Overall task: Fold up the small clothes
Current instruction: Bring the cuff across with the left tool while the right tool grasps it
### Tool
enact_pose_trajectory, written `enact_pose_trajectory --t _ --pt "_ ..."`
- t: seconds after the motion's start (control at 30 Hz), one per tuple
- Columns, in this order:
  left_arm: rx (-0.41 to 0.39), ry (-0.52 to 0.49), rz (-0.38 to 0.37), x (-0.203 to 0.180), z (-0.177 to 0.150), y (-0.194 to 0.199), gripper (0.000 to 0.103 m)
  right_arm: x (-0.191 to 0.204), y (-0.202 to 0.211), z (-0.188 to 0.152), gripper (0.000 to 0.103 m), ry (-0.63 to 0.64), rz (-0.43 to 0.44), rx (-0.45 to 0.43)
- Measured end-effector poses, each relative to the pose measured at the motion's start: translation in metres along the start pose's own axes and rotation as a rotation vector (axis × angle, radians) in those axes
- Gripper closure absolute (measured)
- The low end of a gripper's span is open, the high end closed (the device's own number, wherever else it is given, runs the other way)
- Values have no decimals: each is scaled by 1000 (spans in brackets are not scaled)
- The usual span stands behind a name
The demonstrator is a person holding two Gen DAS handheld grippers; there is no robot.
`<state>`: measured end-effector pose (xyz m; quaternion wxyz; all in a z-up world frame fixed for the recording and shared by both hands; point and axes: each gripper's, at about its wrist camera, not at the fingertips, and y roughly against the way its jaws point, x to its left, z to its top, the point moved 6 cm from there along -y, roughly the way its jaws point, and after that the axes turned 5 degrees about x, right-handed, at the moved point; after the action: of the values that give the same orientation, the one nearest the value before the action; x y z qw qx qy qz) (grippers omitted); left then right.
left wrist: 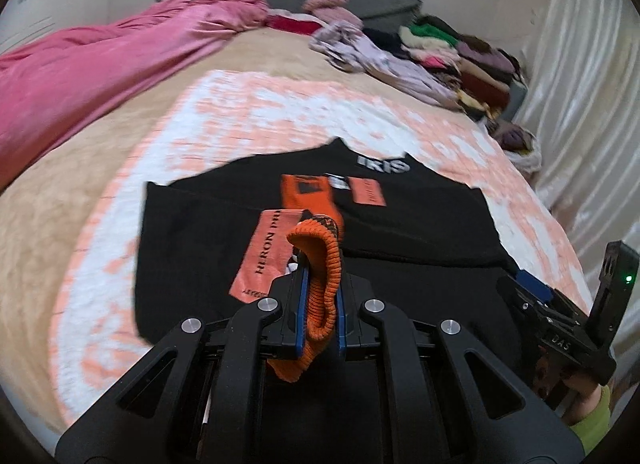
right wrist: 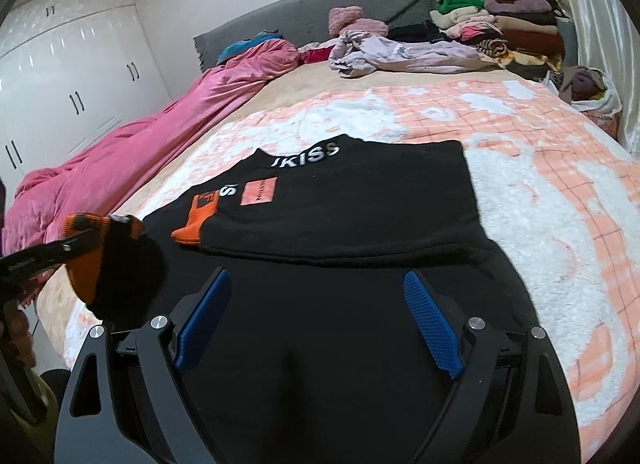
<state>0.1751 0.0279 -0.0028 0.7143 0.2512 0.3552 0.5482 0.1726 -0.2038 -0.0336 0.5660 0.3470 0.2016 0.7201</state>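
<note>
Left hand-held gripper [left wrist: 318, 284] clamped tight on the orange ribbed cuff [left wrist: 320, 296] of the black sweater [right wrist: 340, 199], sleeve lifted off the bed [right wrist: 520, 191]; right hand-held gripper [right wrist: 318, 320] jaws wide apart, nothing between them, hovering over the sweater's lower half; sweater lies flat on the peach-and-white blanket [right wrist: 540, 223]; pile of clothes [right wrist: 500, 31] near the headboard.

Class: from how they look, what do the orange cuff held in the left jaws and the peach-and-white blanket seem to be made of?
Orange cuff: ribbed knit, probably cotton or acrylic; matte, with parallel ridges showing. Peach-and-white blanket: plush fleece, likely synthetic; its surface looks fuzzy and tufted.
</note>
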Motion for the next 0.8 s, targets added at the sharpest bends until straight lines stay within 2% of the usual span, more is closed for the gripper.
enact_pose_trajectory --t 0.13,0.23,0.3,0.37,0.43,0.53,0.6,0.7,0.8 --pt "54 -55 -57 -33 -3 -29 95 -15 7 1 16 -21 -23 -10" --pt "92 -75 -154 -51 -10 -43 81 -23 10 2 16 -30 -39 -12" --pt "94 -74 -220 -58 -13 -44 81 -26 11 1 16 -31 -46 -11" --pt "65 -55 -254 -54 -10 -39 79 -26 10 0 16 -29 -48 -4" --pt "19 -29 -219 -40 -2 -33 78 -18 4 -1 16 -25 -26 15" --pt "-43 -10 -92 -13 12 -26 76 5 -8 -4 16 11 14 50" --pt "-81 14 -8 11 19 -22 72 24 -16 -5 16 40 51 74" --pt "-121 32 64 38 24 -18 69 55 -34 -6 16 36 151 137" --pt "-147 57 113 60 23 -15 69 75 -51 -7 16 18 193 193"
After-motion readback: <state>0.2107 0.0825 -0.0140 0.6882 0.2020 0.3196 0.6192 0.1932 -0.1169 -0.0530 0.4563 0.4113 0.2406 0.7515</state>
